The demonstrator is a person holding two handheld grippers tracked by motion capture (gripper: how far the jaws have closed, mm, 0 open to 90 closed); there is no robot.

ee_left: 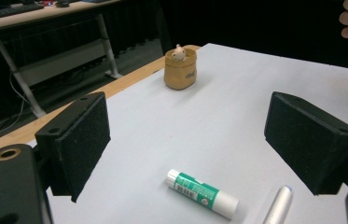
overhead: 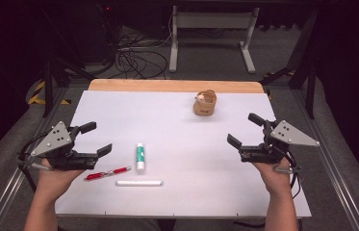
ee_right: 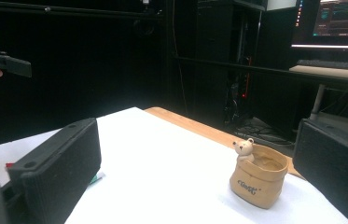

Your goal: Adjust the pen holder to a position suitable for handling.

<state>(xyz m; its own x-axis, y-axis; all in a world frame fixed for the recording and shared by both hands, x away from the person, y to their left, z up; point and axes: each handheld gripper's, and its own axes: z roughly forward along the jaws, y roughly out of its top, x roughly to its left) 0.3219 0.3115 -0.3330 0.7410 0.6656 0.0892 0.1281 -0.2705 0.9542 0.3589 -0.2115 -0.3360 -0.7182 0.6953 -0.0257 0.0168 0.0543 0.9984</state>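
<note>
You sit at a table (overhead: pixel 177 85) covered by a white sheet (overhead: pixel 182 139), holding a two-jaw gripper in each hand.

Your left gripper (overhead: pixel 95 139) rests at the left edge of the sheet, its black jaws spread wide with nothing between them. It points toward the middle of the table. In the left gripper view, the two padded jaws stand far apart and the bare white sheet shows between them.

Your right gripper (overhead: pixel 247 130) sits at the right edge of the sheet, well apart from the left one. Its jaws are also spread wide and grip nothing. It points inward, toward the left.

Three small things lie on the sheet near your left gripper. A glue stick (overhead: pixel 140 157) with a green label lies just to the right of the left jaws, pointing away from you. A red pen (overhead: pixel 107 173) lies just below the left gripper, close to your left hand (overhead: pixel 54 179). A white stick-shaped item (overhead: pixel 139 183) lies flat beside the pen, nearer the front edge.

A small tan sack-shaped pot (overhead: pixel 205 103) with a little bear figure (ee_right: pixel 244 150) peeking over its rim stands upright at the far side of the sheet, well away from both grippers.
</note>
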